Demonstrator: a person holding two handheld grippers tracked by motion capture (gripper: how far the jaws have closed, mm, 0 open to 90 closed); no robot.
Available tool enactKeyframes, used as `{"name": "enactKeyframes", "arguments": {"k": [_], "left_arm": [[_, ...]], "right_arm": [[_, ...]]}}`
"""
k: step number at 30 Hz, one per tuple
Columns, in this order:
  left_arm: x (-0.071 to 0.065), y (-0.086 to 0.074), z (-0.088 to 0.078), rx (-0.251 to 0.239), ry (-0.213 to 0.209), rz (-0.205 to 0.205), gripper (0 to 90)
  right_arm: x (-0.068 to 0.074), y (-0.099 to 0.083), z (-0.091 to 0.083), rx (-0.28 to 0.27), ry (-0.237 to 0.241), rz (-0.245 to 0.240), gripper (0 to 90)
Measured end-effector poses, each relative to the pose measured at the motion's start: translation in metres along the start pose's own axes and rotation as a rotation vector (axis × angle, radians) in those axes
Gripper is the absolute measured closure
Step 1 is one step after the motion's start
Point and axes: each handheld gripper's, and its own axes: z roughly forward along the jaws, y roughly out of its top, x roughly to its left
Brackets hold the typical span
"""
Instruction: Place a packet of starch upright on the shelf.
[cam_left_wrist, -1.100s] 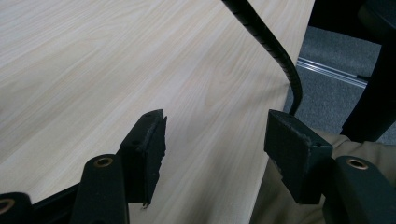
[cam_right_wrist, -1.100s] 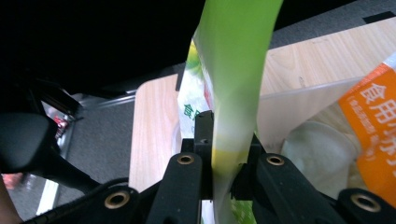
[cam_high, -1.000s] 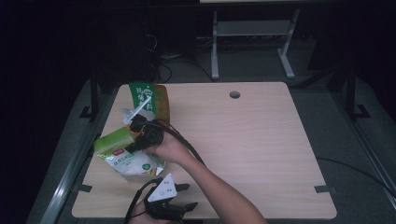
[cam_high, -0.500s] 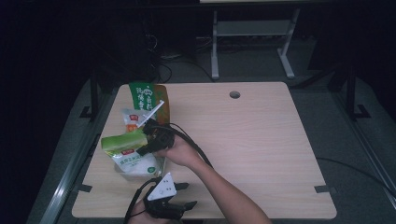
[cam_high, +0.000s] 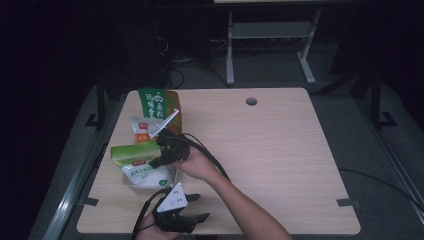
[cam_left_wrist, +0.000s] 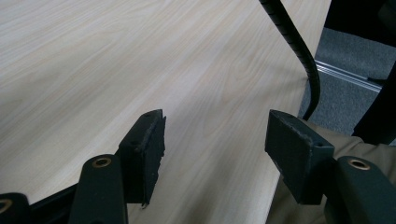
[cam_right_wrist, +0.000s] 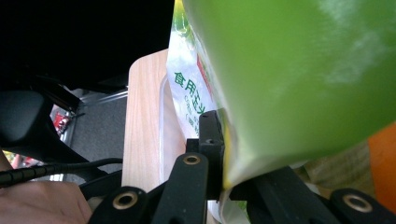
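Observation:
My right gripper (cam_high: 159, 159) is shut on the edge of a bright green bag (cam_high: 131, 152) at the table's left side, just above a white bag with green print (cam_high: 147, 175). In the right gripper view the green bag (cam_right_wrist: 299, 79) looms large, with the gripper (cam_right_wrist: 225, 154) pinching its lower edge. Those jaws have just eased open slightly, the bag still between them. The white bag (cam_right_wrist: 187, 93) lies behind. My left gripper (cam_high: 192, 220) rests open near the front edge. Its gripper (cam_left_wrist: 215, 135) has bare table between the jaws.
A tall green and orange bag (cam_high: 157, 107) stands at the back left, with a small white and orange packet (cam_high: 141, 129) in front of it. The wooden table (cam_high: 280, 150) has a cable hole (cam_high: 251, 101). A black cable (cam_left_wrist: 299, 46) hangs past the front edge.
The right gripper has shifted a little to the right and down with the green bag, bringing it over the white bag. The left gripper has stayed put.

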Motion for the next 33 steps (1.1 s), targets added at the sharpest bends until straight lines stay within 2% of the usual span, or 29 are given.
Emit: {"name": "enactKeyframes", "arguments": {"k": [4,6,11,17,22,26,33], "left_arm": [[0.001,0.0,0.0,0.007,-0.001,0.008,37.3],[0.001,0.0,0.0,0.006,0.0,0.007,37.4],[0.001,0.0,0.0,0.002,0.003,0.001,37.4],[0.002,0.0,-0.001,-0.003,0.007,-0.006,36.6],[0.003,0.0,-0.001,-0.004,0.012,-0.017,35.6],[0.005,0.0,-0.001,-0.005,0.019,-0.019,34.3],[0.006,0.0,0.0,-0.008,0.027,-0.022,32.0]], "right_arm": [[0.001,0.001,-0.006,-0.036,-0.005,-0.007,82.5],[0.001,0.002,-0.009,-0.037,-0.01,-0.002,82.4],[0.002,0.001,-0.006,-0.038,-0.002,-0.022,89.1],[0.001,-0.003,-0.006,-0.048,0.01,-0.022,89.3],[0.002,-0.003,-0.007,-0.05,0.008,-0.019,85.2],[0.001,-0.005,-0.013,-0.086,0.024,-0.007,80.2],[0.001,-0.009,-0.02,-0.099,0.022,-0.015,76.6]]}}
